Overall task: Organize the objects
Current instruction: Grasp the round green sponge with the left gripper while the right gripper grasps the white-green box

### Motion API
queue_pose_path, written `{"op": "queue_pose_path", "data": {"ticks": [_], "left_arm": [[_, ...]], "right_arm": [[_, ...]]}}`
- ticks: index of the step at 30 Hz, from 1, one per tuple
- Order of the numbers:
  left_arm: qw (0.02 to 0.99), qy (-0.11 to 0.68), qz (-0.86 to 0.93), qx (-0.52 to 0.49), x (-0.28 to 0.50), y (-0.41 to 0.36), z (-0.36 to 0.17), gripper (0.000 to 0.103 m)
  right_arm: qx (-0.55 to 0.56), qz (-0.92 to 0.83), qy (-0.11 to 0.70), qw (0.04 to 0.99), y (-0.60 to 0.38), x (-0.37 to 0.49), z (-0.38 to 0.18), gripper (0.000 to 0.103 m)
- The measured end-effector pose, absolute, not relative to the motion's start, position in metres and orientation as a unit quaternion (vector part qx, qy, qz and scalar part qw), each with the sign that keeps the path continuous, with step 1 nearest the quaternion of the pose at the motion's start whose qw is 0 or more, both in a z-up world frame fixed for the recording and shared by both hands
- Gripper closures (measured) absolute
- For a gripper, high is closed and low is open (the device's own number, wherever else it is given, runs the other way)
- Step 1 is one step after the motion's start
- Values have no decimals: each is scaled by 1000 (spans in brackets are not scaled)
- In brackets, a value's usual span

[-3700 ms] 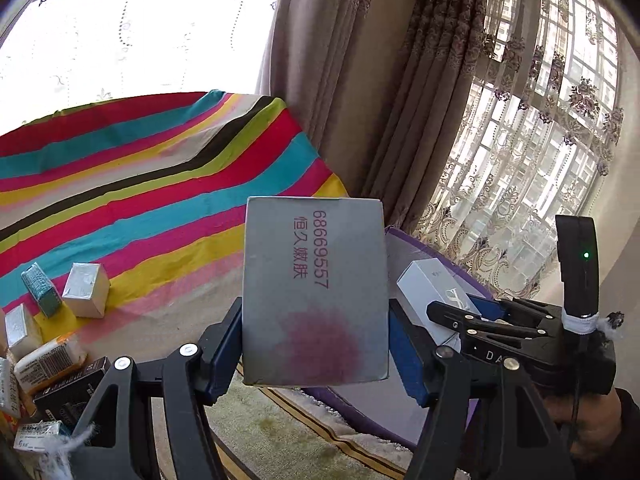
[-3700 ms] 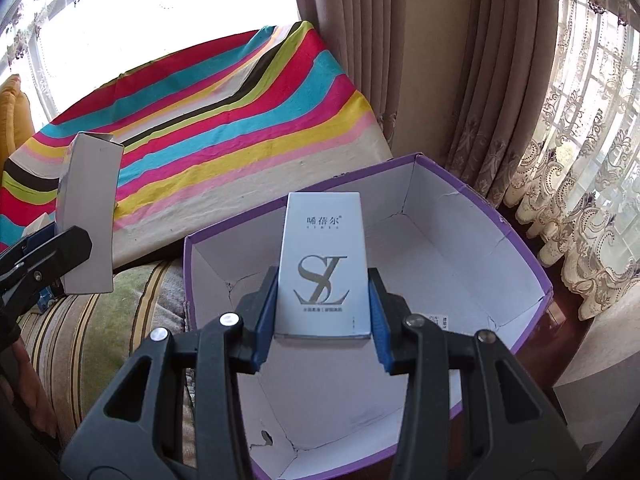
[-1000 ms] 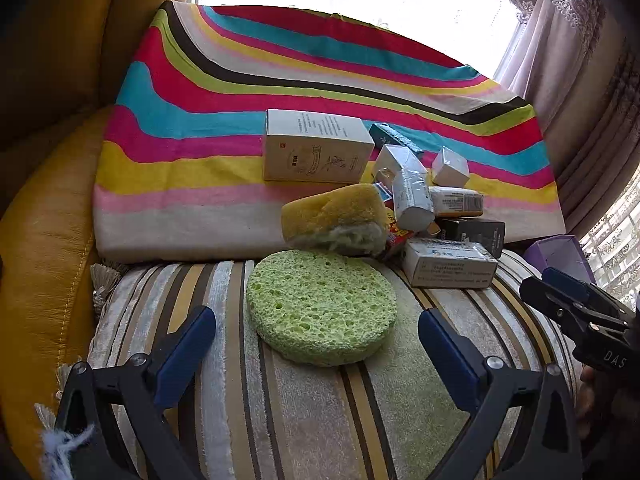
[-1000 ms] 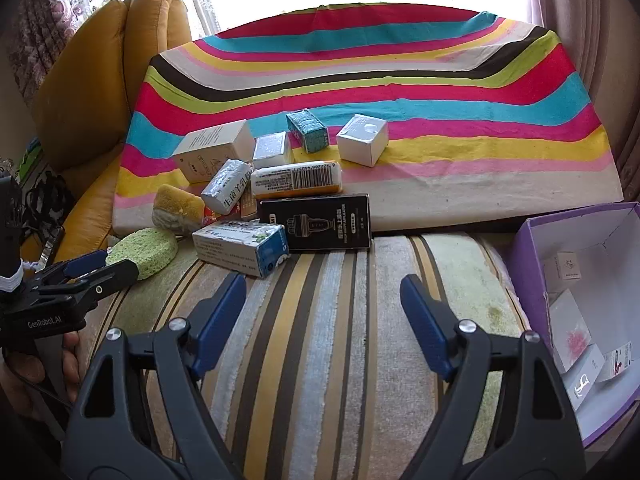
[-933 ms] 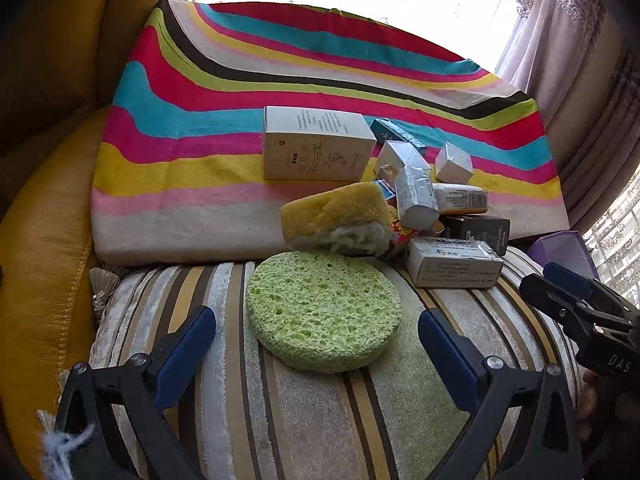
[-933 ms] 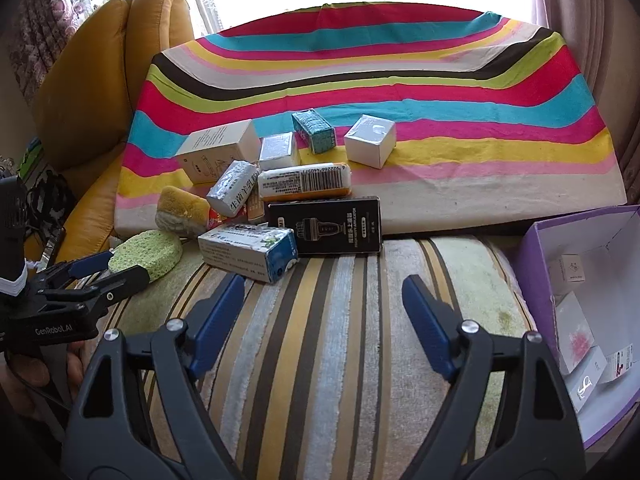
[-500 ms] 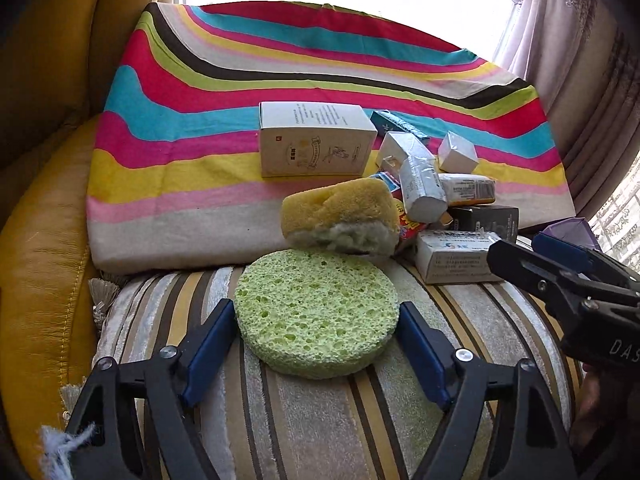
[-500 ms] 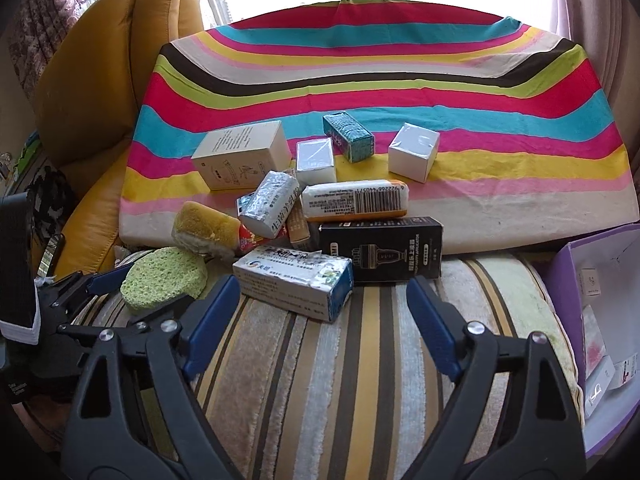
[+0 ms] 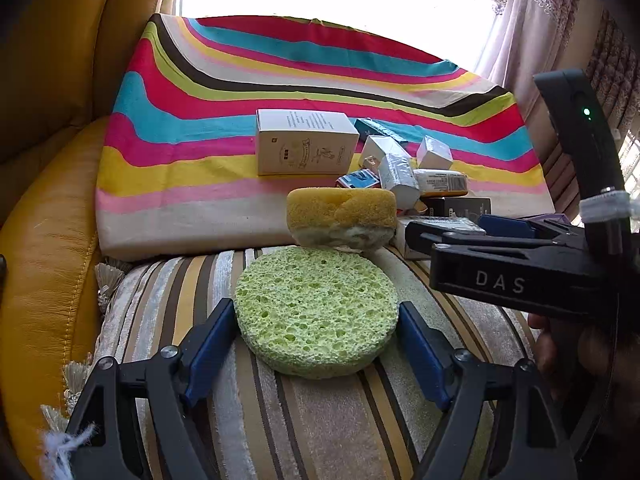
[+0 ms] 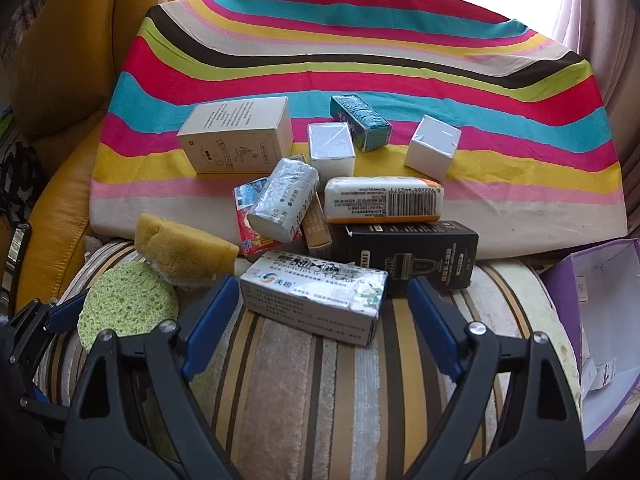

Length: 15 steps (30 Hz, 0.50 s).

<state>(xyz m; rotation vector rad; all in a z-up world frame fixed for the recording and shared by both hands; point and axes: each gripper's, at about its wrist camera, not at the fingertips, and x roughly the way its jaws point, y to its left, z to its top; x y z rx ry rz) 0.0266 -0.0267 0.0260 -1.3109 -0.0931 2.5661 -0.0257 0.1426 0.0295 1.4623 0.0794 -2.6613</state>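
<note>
A round green sponge (image 9: 316, 312) lies on the striped cushion (image 9: 320, 420). My left gripper (image 9: 316, 320) has its blue pads (image 9: 212, 340) against both sides of the sponge. A yellow sponge (image 9: 340, 216) sits just behind it. In the right wrist view a white and blue box (image 10: 316, 296) lies between the pads of my right gripper (image 10: 322, 292), with a gap on each side; the gripper is open. Behind it lie a black box (image 10: 412, 252), a white barcode pack (image 10: 384, 200) and several small boxes. The right gripper (image 9: 500, 264) also shows at the left wrist view's right side.
A striped cloth (image 10: 360, 60) carries a cream box (image 10: 236, 136), a teal box (image 10: 360, 120) and a white cube (image 10: 432, 148). A purple box (image 10: 600, 320) with items inside stands at the right. A yellow leather chair (image 10: 60, 60) rises at the left.
My left gripper's jaws have closed in from wide open until the pads meet the green sponge. My right gripper has moved forward and left, so the white and blue box now lies between its pads.
</note>
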Motion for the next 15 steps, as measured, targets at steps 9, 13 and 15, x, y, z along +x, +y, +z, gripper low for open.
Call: {"op": "queue_pose_path", "data": {"ticks": [9,13,15], "left_arm": [[143,-51,891,-428,45,-33,32,22],[155,-57,893,-419,55,-33,35,22],[163,-61,893,-415,59,-33,36,22]], "right_arm": [[502,-863,53,24,136,-39,15,15],[502,-863,51,22,141,-37,14,30],[498,-865,40,36,144,-34,15,41]]}}
